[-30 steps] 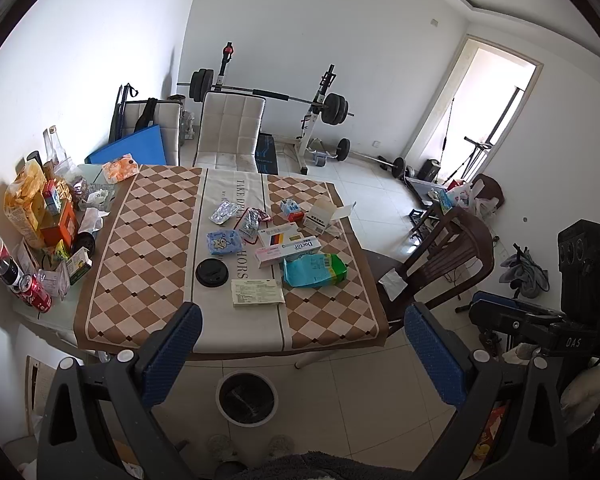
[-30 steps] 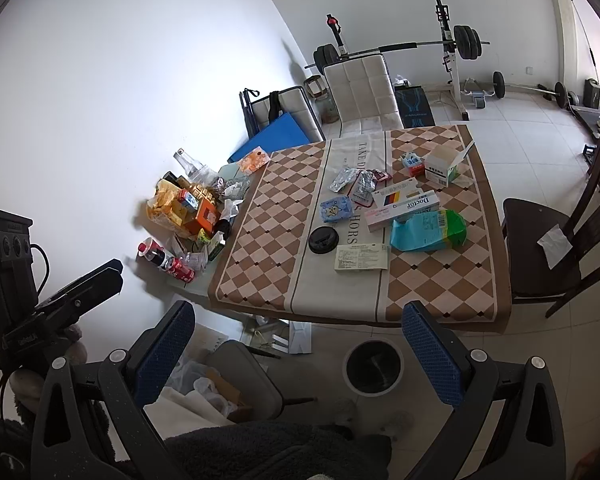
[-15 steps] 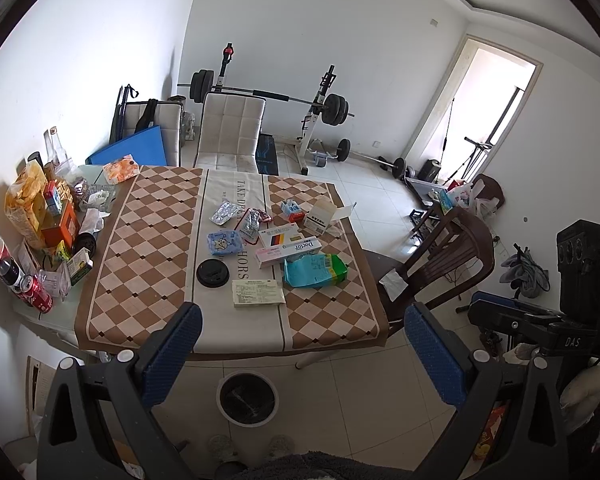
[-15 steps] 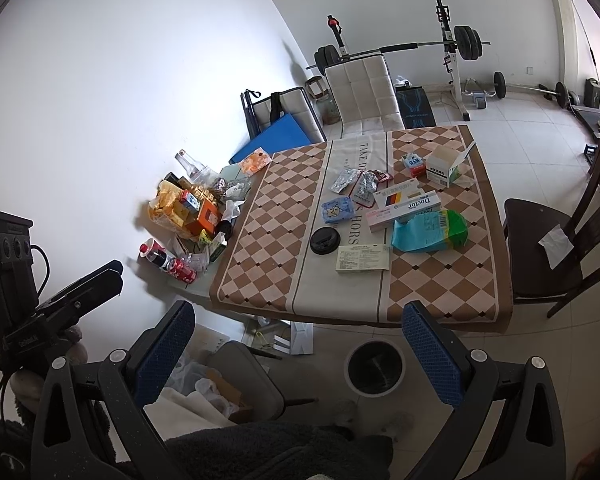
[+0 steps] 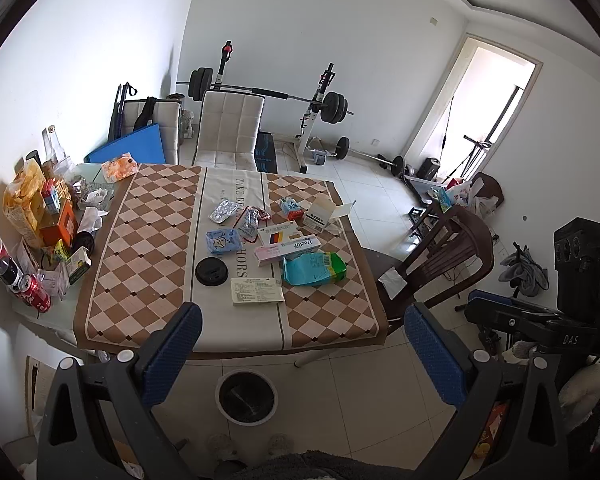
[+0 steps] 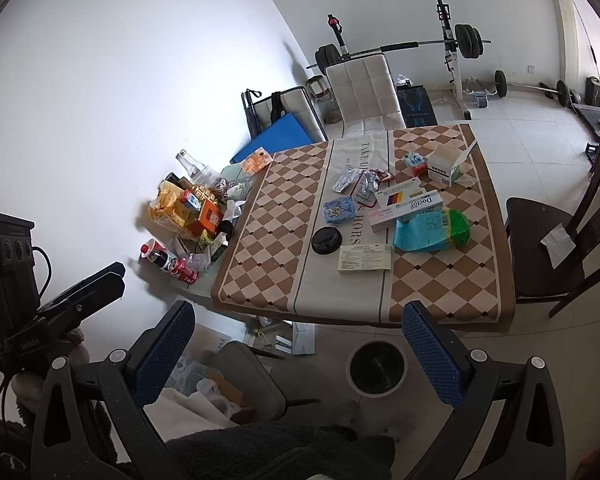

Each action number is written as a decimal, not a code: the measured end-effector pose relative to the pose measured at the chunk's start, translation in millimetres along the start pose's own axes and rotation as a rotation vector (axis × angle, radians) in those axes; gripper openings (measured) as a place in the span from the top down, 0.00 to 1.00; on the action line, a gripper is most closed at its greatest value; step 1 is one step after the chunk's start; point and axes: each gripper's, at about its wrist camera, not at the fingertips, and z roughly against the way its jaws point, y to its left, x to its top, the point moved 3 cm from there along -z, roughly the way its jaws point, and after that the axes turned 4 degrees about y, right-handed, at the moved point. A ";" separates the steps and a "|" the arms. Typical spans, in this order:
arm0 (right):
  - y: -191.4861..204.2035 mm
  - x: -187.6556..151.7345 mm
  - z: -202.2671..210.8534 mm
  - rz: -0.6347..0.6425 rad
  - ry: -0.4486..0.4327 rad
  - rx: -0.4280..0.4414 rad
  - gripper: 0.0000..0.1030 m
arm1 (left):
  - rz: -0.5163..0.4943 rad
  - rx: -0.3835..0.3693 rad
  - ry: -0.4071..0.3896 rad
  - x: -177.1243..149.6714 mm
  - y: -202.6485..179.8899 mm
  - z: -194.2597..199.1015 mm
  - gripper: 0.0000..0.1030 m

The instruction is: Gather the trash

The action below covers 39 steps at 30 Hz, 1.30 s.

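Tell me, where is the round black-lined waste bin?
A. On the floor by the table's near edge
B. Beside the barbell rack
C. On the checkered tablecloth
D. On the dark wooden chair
A: the round black-lined waste bin stands on the tiled floor just below the near edge of the table.

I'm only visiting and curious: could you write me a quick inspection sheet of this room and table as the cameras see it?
Surface: table under a checkered cloth.
Job's things: black lid, paper leaflet, Doctor box, teal packet, blister packs; bin on the floor below.
Clutter: snacks, cola can at the table's left edge.
Grippers: left gripper and right gripper open, empty, short of the table.
Cables: nothing seen on the table.
Surroundings: barbell rack, brown chair.
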 end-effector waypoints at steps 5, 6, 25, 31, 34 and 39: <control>2.4 -0.2 -3.2 0.001 0.001 0.002 0.00 | 0.001 0.002 0.002 -1.5 -0.6 -0.3 0.00; 3.0 0.5 -4.0 0.000 0.002 0.001 0.00 | -0.001 -0.001 0.001 -2.1 -0.5 -0.4 0.00; -25.6 26.0 -103.3 -0.179 0.041 -0.261 0.00 | 0.019 0.470 0.103 -0.4 78.6 -122.0 0.00; -123.6 52.2 -179.9 -0.270 0.162 -0.362 0.00 | 0.171 0.468 0.316 2.1 107.6 -219.1 0.00; -166.3 73.1 -234.2 -0.181 0.288 -0.404 0.00 | 0.316 0.449 0.430 -3.3 117.0 -272.4 0.00; -207.9 100.4 -347.6 0.270 0.594 -0.524 0.00 | 0.459 0.554 0.533 -12.0 108.0 -348.4 0.00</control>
